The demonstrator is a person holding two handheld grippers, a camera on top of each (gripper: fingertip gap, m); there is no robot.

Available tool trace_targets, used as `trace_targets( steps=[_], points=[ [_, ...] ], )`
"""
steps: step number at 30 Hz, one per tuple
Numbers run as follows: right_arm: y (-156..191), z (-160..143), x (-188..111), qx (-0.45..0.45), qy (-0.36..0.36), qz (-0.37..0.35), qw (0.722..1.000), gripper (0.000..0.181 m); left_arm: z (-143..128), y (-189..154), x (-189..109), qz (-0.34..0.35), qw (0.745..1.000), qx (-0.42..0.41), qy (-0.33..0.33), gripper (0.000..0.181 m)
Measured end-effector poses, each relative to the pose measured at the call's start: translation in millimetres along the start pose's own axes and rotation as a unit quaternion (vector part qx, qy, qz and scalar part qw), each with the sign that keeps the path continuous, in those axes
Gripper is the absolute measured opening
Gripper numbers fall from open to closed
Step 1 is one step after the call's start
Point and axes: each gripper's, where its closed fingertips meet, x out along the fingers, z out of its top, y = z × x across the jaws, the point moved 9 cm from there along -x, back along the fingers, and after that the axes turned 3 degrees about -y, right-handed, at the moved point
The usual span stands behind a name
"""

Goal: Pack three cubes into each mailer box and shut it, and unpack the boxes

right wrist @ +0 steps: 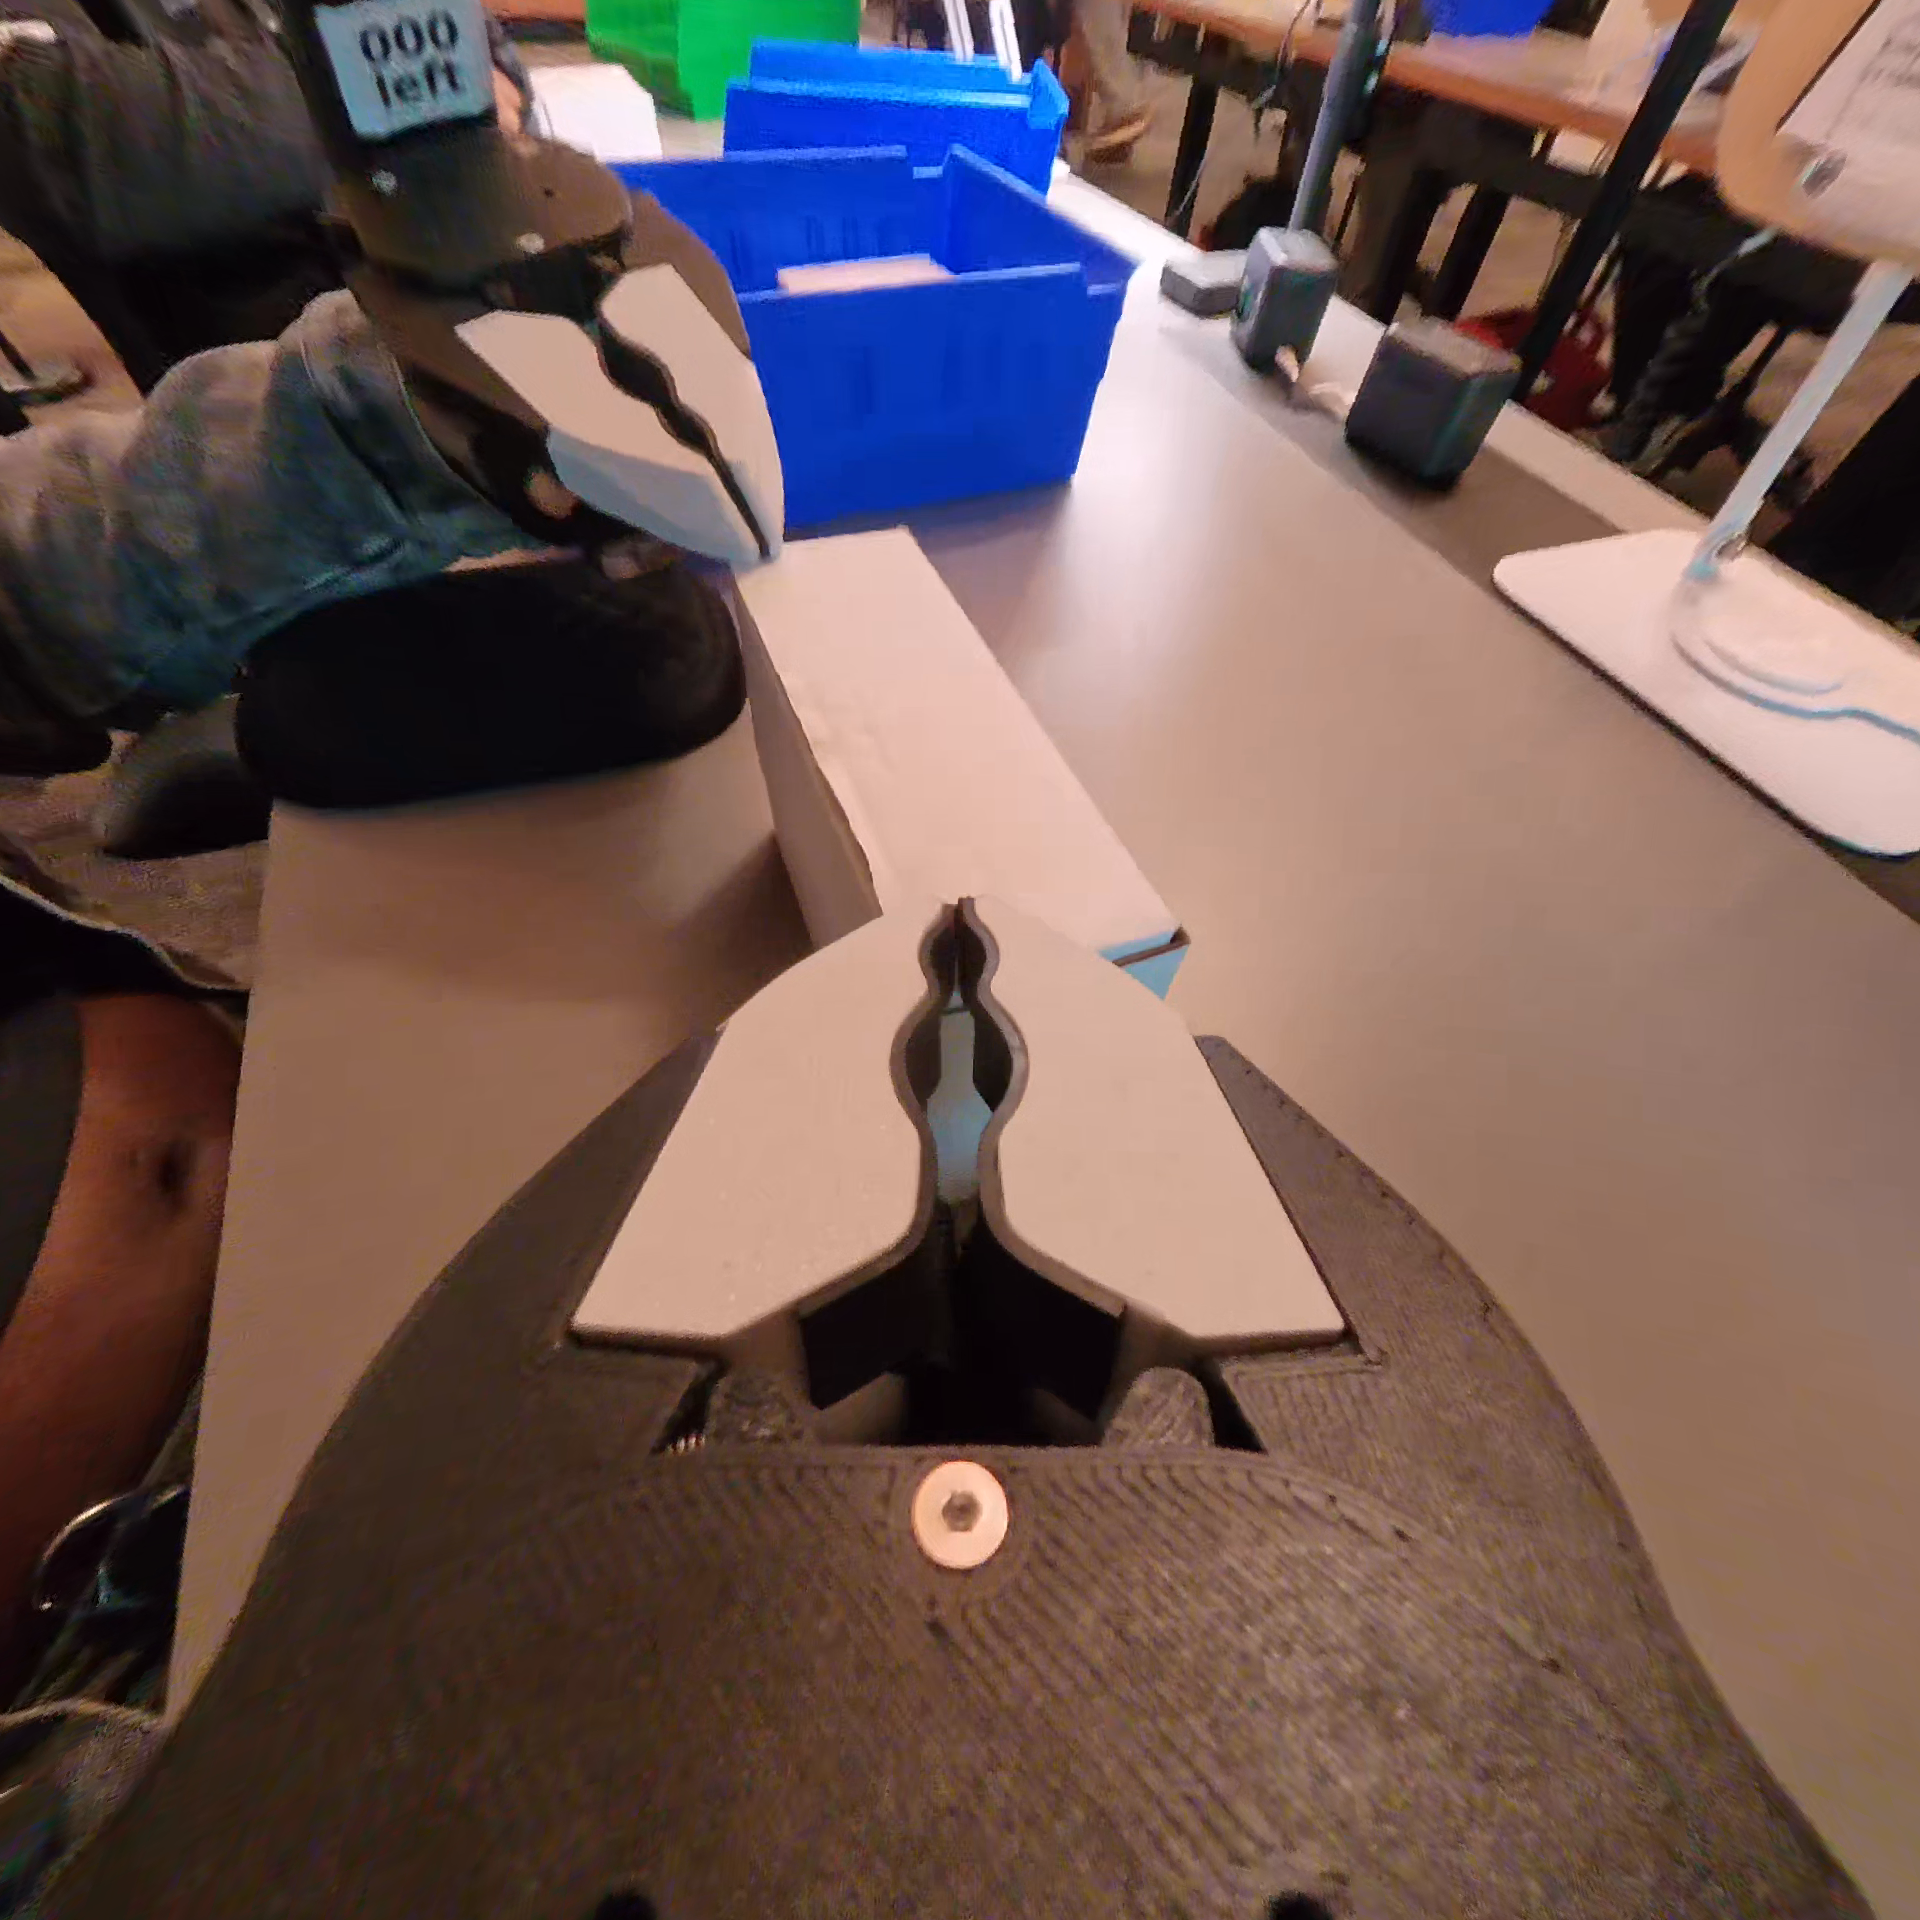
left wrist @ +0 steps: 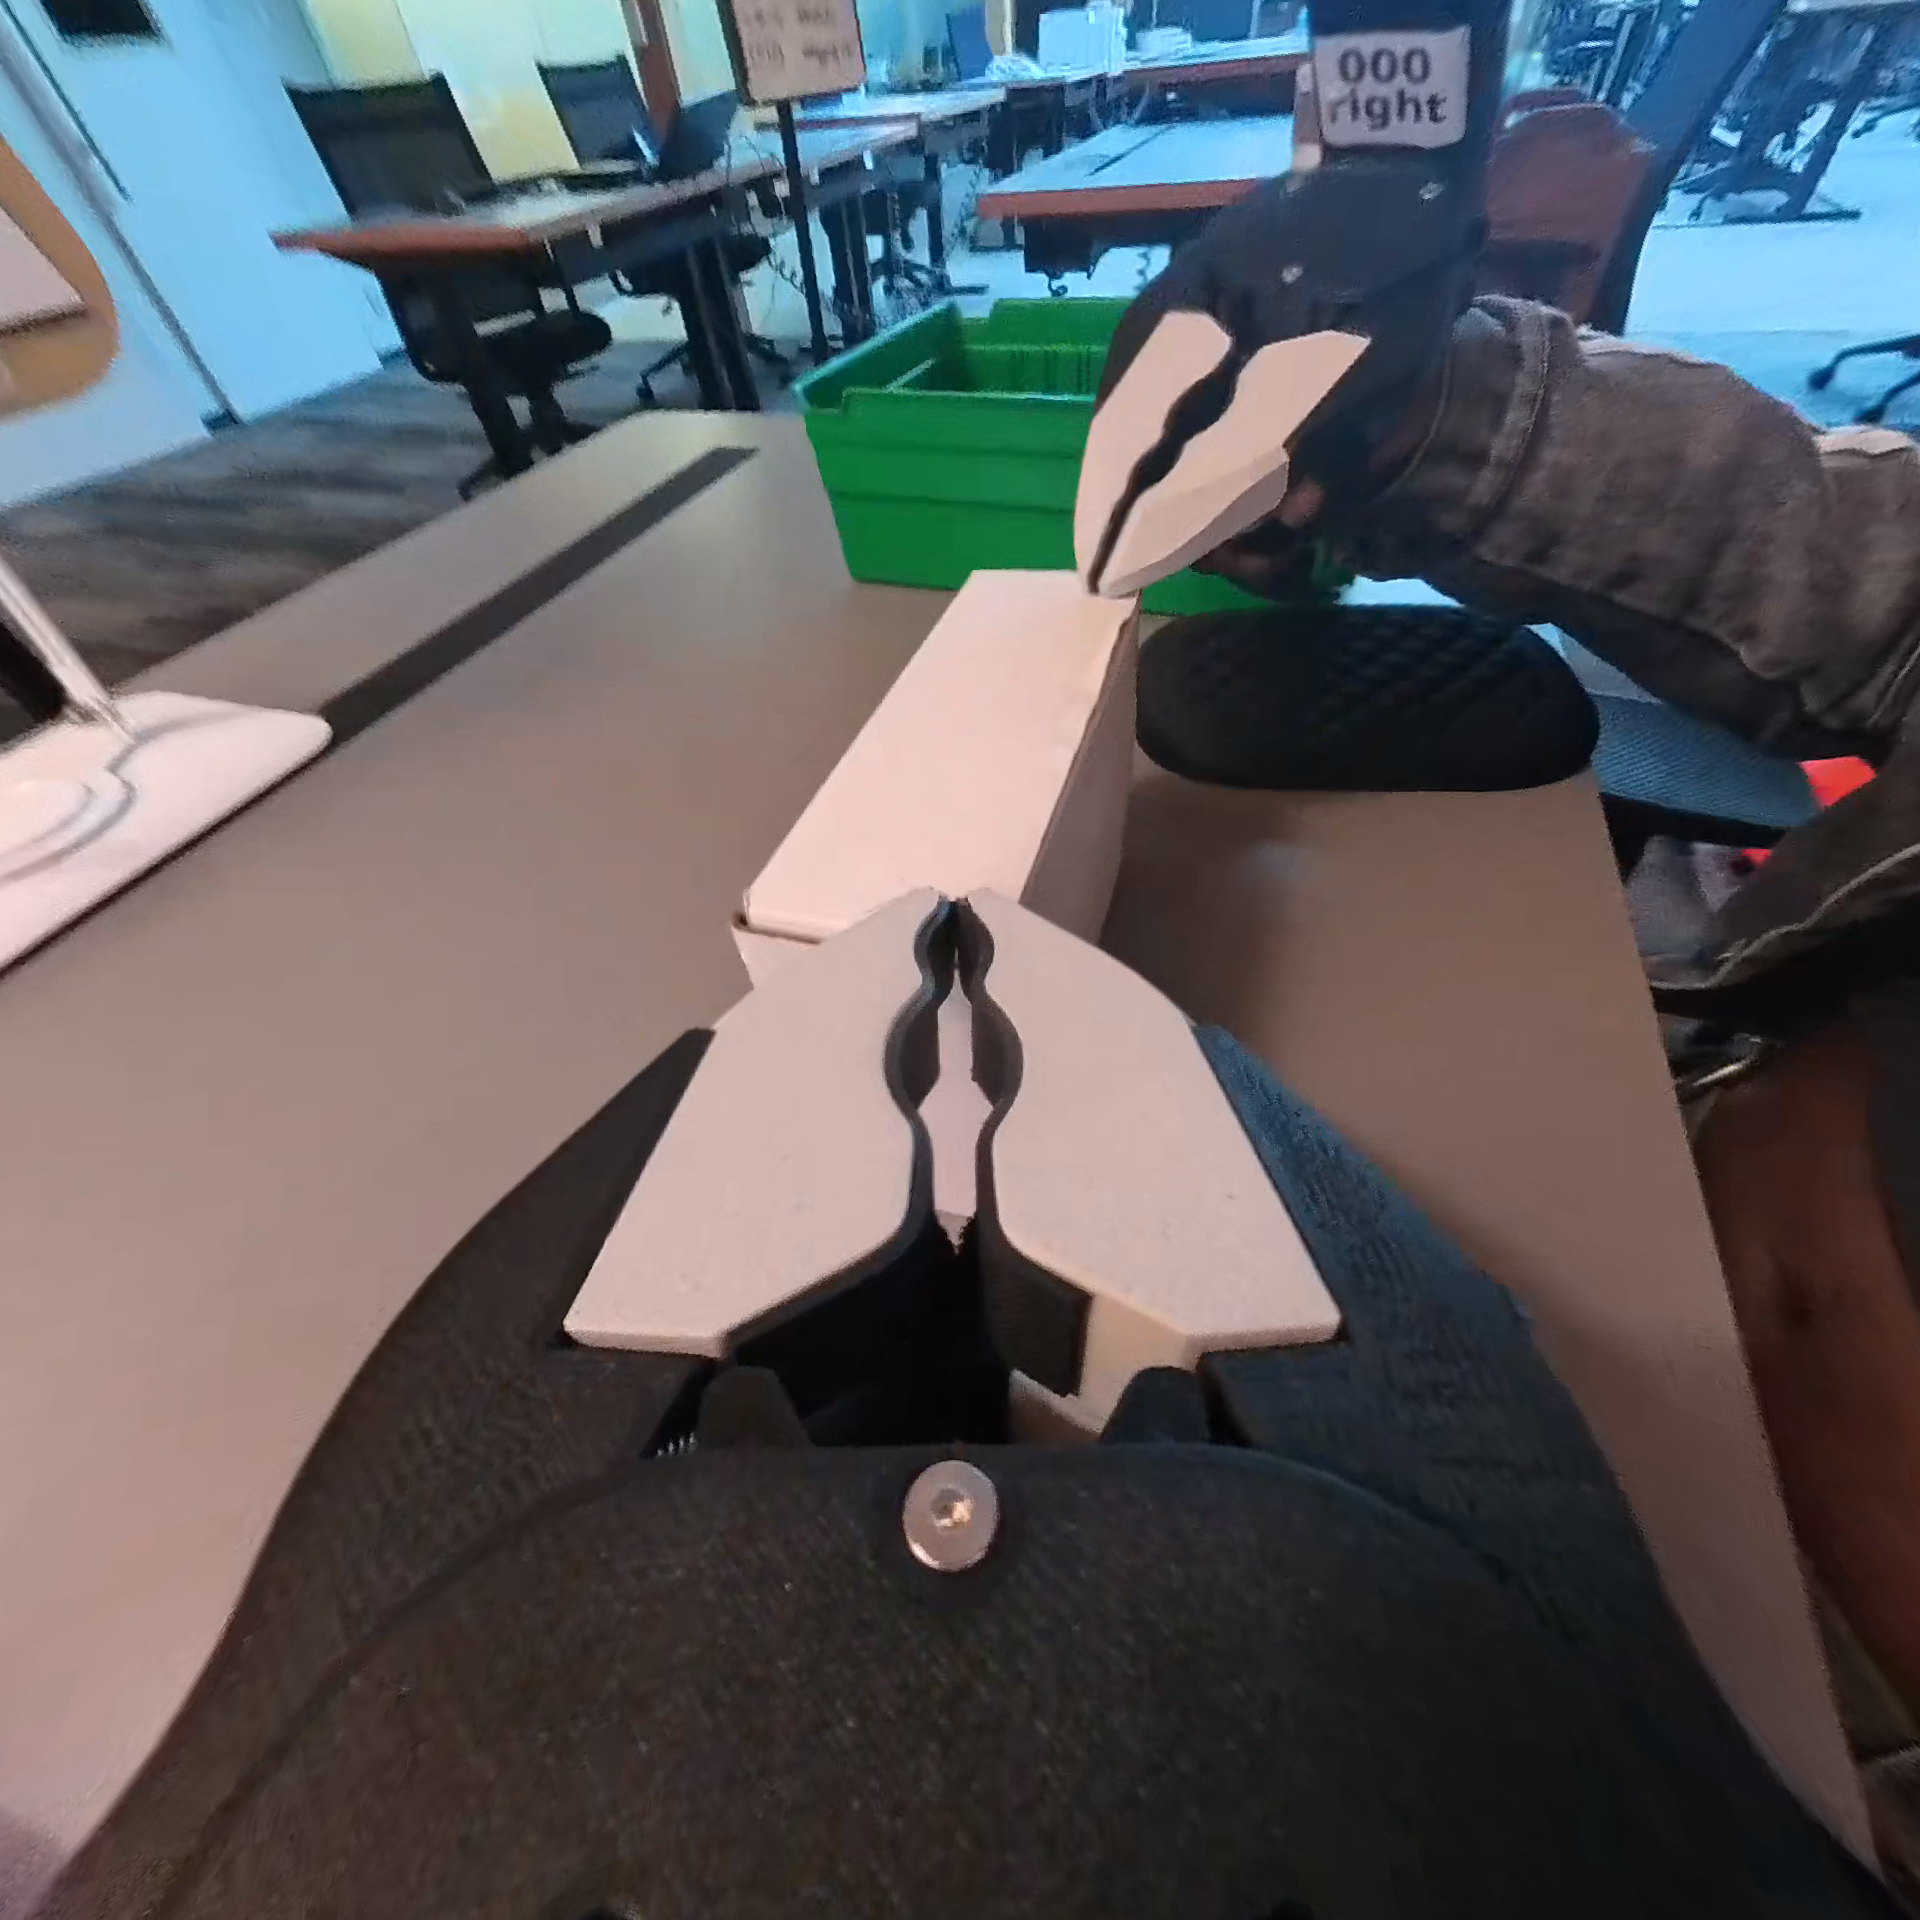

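A long white mailer box [left wrist: 966, 748] lies closed on the grey table [left wrist: 416, 935], near its front edge. My left gripper [left wrist: 956, 902] is shut, with its tips on the near end of the box lid. My right gripper [right wrist: 961, 904] is also shut, with its tips on the other end of the same box [right wrist: 935, 748]. Each gripper shows in the other's view, tips closed and touching the far corner of the lid: the right one [left wrist: 1107, 582] and the left one [right wrist: 764, 551]. No cubes are in view.
A green bin [left wrist: 935, 457] stands behind the box on one side, and a blue bin [right wrist: 914, 405] holding a flat pale thing on the other. A white lamp base [right wrist: 1714, 665] and dark cube-shaped devices [right wrist: 1434, 400] sit at the table's far edge. A black chair armrest [left wrist: 1361, 696] overlaps the table's front edge. The tips of one gripper are about 12 cm away from the tips of the other.
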Motion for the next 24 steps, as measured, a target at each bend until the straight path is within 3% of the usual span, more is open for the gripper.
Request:
trace_targets(
  steps=[5, 8, 9, 10, 11, 14, 17, 20, 24],
  points=[
    [-1, 1, 1, 0.016, 0.014, 0.004, 1.000, 0.000, 4, 0, 1, 0.002, 0.999, -0.001, 0.034, 0.000],
    [1, 8, 1, -0.037, 0.048, -0.005, 0.998, 0.000, 6, -4, 0, 0.027, 0.999, 0.022, 0.031, 0.002],
    [2, 12, 1, -0.066, 0.062, -0.004, 0.996, 0.012, 5, -5, -1, 0.043, 0.999, 0.019, 0.013, 0.012],
    [4, 19, 0, -0.080, 0.070, 0.005, 0.994, 0.044, 5, -6, -5, 0.050, 0.999, -0.001, -0.015, 0.032],
    [3, 27, -1, -0.083, 0.070, 0.012, 0.994, 0.060, 5, -7, -10, 0.054, 0.997, -0.032, -0.047, 0.050],
    [0, 48, 7, -0.141, 0.092, 0.002, 0.986, 0.091, -1, -6, -29, 0.091, 0.985, -0.090, -0.117, 0.080],
    [-2, 53, 33, -0.181, 0.208, 0.035, 0.961, 0.111, -15, -7, -34, 0.096, 0.982, -0.114, -0.115, 0.091],
    [-2, 54, 61, -0.176, 0.277, 0.074, 0.942, 0.112, -21, -11, -31, 0.083, 0.985, -0.110, -0.100, 0.093],
    [2, 50, 84, -0.211, 0.337, 0.101, 0.912, 0.089, -23, -11, -29, 0.077, 0.987, -0.105, -0.092, 0.092]
  ],
)
